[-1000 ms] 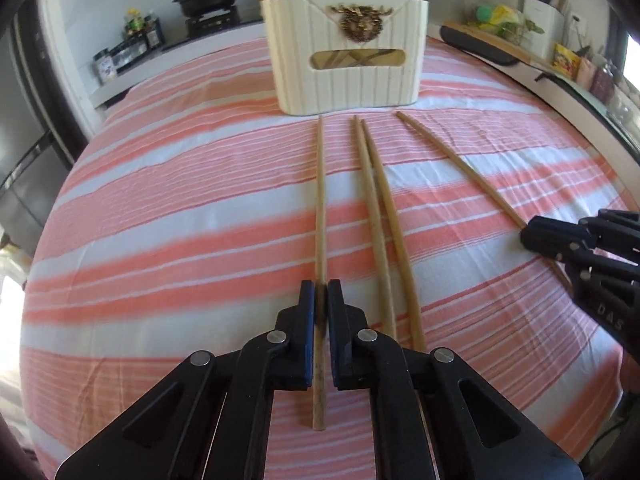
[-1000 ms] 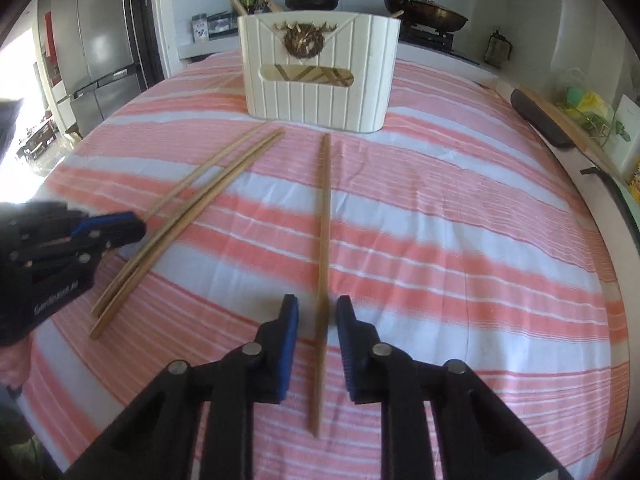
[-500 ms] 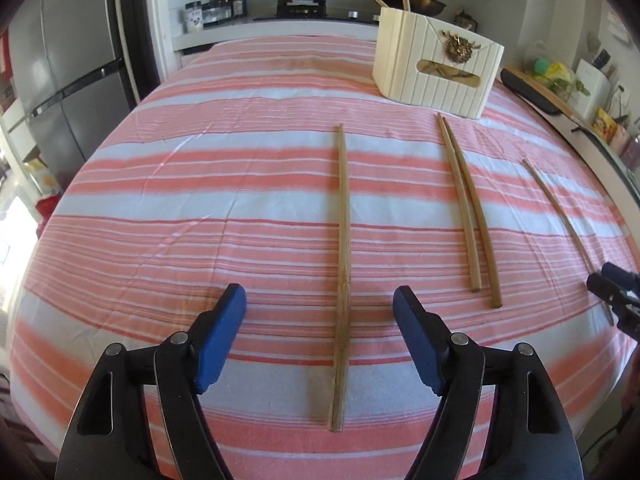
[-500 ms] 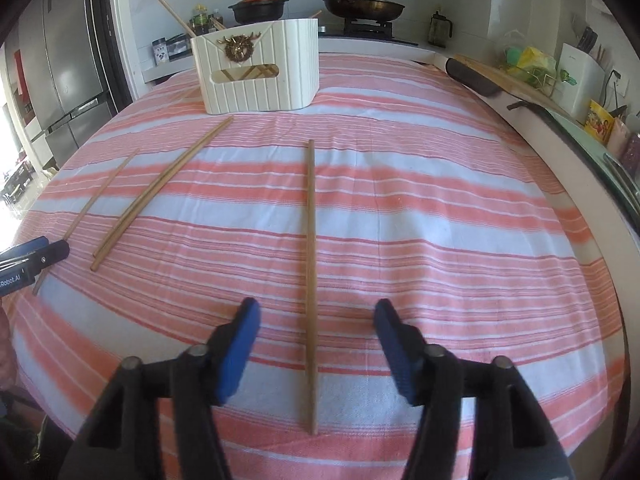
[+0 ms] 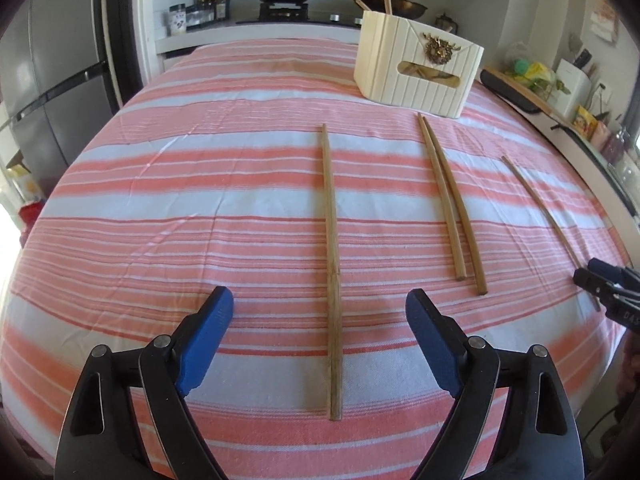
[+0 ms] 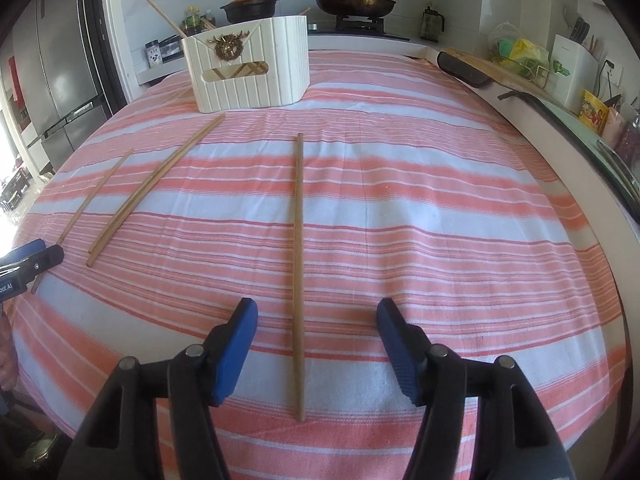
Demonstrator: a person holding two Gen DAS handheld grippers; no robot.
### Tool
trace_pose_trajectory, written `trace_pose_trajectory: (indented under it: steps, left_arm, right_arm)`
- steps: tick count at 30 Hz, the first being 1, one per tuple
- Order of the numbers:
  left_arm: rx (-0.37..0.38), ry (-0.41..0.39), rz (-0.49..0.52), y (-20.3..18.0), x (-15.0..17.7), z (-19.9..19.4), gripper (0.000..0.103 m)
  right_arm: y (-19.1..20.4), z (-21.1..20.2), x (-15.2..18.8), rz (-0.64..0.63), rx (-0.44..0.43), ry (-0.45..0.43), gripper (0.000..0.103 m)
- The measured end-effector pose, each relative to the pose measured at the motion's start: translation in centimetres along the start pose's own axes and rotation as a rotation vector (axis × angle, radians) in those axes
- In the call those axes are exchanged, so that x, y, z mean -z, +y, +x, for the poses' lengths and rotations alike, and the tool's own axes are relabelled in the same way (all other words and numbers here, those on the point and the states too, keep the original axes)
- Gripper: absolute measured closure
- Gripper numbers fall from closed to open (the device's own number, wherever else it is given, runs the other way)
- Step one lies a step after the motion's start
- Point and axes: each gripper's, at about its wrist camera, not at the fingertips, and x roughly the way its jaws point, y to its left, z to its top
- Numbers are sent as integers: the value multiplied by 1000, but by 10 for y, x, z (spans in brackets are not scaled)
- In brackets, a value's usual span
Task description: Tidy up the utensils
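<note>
Four chopsticks (image 5: 332, 264) lie on the desk (image 5: 200, 208); one white holder (image 5: 416, 70) stands near its far edge.

The box (image 5: 416, 74) hid the low ends of the sticks (image 6: 158, 10) inside it; small jars (image 5: 208, 0) behind looked blurry.

- Your striped tablecloth (image 5: 240, 184) is pink and white and covers the whole table.
- Behind it you have a black pot (image 6: 250, 7) with an orange lid on the stove.
- A frying pan (image 6: 354, 3) sits beside that pot.
- A grey fridge (image 5: 52, 92) stands at your left.
</note>
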Motion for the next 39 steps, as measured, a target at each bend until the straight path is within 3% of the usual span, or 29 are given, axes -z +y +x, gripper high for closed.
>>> trace_pose_trajectory:
  steps: [5, 14, 18, 23, 29, 39]
  left_arm:
    - [58, 32, -25, 10, 4, -13, 13]
    - [44, -8, -62, 30, -1, -43, 13]
    - [85, -3, -36, 34, -15, -48, 13]
    - [121, 89, 24, 28, -39, -25, 12]
    - [86, 183, 118, 18, -74, 19, 13]
    - [16, 267, 197, -6, -118, 83, 21]
  right_arm:
    - [3, 4, -8, -25, -7, 69, 34]
    - [7, 9, -15, -9, -4, 102, 30]
    - [-1, 3, -29, 49, -90, 101, 30]
    - [-8, -4, -54, 36, -141, 126, 30]
    - [2, 11, -80, -72, -156, 200, 31]
    - [16, 83, -128, -132, -103, 280, 31]
